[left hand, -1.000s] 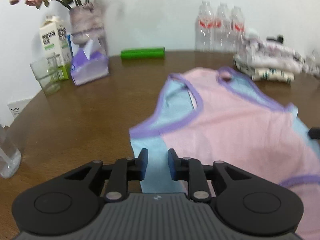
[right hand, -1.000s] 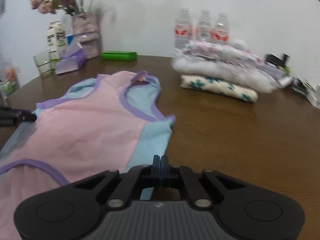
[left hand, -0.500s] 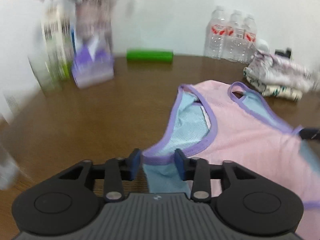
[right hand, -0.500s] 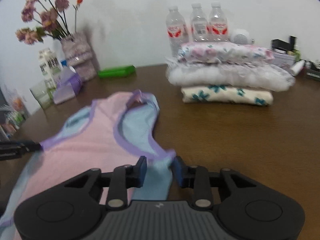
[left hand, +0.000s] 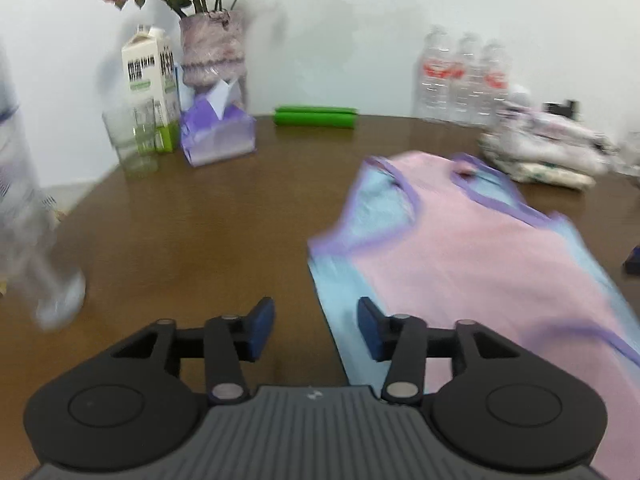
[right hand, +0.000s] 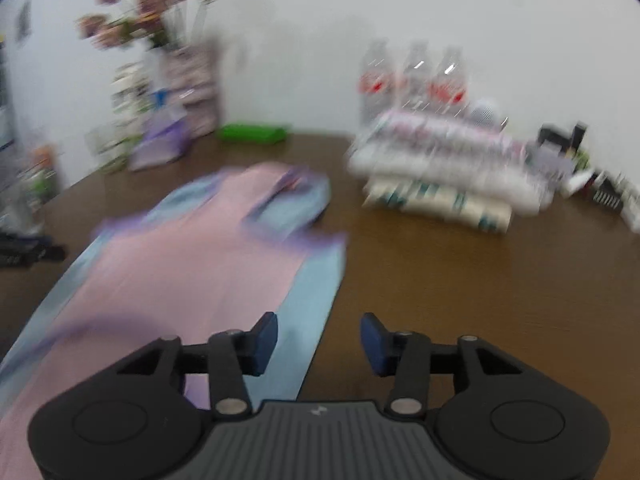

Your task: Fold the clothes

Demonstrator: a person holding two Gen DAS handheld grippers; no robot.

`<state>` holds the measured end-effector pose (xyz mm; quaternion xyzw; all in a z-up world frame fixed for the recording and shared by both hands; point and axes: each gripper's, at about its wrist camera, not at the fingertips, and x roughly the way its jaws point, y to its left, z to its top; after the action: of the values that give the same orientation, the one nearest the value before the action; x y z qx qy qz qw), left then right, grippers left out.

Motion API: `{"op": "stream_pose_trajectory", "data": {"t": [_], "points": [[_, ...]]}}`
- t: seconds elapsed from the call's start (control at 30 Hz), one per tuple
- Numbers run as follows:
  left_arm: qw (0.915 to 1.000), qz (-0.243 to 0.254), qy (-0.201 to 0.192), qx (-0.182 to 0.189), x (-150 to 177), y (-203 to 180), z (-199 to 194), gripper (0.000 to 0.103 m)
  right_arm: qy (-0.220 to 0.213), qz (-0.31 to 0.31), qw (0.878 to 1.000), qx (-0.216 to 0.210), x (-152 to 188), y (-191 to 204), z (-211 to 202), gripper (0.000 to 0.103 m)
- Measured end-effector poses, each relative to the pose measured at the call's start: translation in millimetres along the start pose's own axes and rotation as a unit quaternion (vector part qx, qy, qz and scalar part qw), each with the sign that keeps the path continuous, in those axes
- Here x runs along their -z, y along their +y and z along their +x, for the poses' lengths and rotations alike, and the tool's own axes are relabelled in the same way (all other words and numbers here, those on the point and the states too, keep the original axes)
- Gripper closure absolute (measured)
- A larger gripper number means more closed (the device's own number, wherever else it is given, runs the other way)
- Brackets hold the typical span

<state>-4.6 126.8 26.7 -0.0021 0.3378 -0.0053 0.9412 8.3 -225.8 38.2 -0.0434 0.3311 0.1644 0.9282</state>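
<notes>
A pink sleeveless top (left hand: pixel 480 248) with light blue side panels and purple trim lies flat on the brown table (left hand: pixel 192 240). It also shows in the right wrist view (right hand: pixel 192 272). My left gripper (left hand: pixel 316 328) is open and empty, above the top's left blue edge. My right gripper (right hand: pixel 318 340) is open and empty, above the top's right blue edge. The right wrist view is blurred.
A stack of folded clothes (right hand: pixel 440 172) sits at the back right, with water bottles (left hand: pixel 464 76) behind it. A green box (left hand: pixel 316 117), tissue pack (left hand: pixel 218 136), glass (left hand: pixel 134 136), milk carton (left hand: pixel 150 72) and flower vase (left hand: pixel 212 48) stand at the back left. A clear bottle (left hand: pixel 28 216) stands at the far left.
Both grippers have opened and let go of the top's blue edges. The top now lies flat. Both grippers have drawn back slightly.
</notes>
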Motion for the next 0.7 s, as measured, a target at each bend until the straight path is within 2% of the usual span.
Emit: {"op": "stream_pose_trajectory", "data": {"t": [0.1, 0.23, 0.27, 0.33, 0.37, 0.4, 0.57, 0.63, 0.7], "points": [[0.9993, -0.003, 0.024, 0.03, 32, -9, -29, 0.05, 0.021, -0.005, 1.0, -0.019, 39, 14, -32, 0.058], [0.9994, 0.027, 0.014, 0.019, 55, -31, -57, 0.05, -0.005, -0.036, 0.999, -0.013, 63, 35, -58, 0.059], [0.9988, 0.043, 0.005, 0.023, 58, -36, -64, 0.05, -0.011, -0.055, 0.998, -0.025, 67, 38, -62, 0.061], [0.9966, 0.079, 0.001, 0.021, 63, -46, -69, 0.052, -0.01, -0.079, 0.996, -0.033, 73, 42, -65, 0.072], [0.995, 0.099, 0.003, 0.017, 65, -51, -69, 0.058, -0.006, -0.085, 0.996, -0.031, 74, 43, -63, 0.077], [0.9933, 0.115, 0.006, 0.013, 66, -55, -69, 0.063, -0.003, -0.083, 0.996, -0.027, 74, 43, -60, 0.087], [0.991, 0.131, 0.021, -0.011, 70, -56, -62, 0.099, -0.008, -0.05, 0.999, -0.018, 76, 34, -59, 0.103], [0.9915, 0.126, 0.006, -0.031, 72, -52, -68, 0.1, -0.029, -0.041, 0.999, -0.005, 75, 33, -69, 0.103], [0.993, 0.115, -0.009, -0.028, 71, -48, -82, 0.1, -0.045, -0.043, 0.998, -0.004, 75, 32, -84, 0.103]]}}
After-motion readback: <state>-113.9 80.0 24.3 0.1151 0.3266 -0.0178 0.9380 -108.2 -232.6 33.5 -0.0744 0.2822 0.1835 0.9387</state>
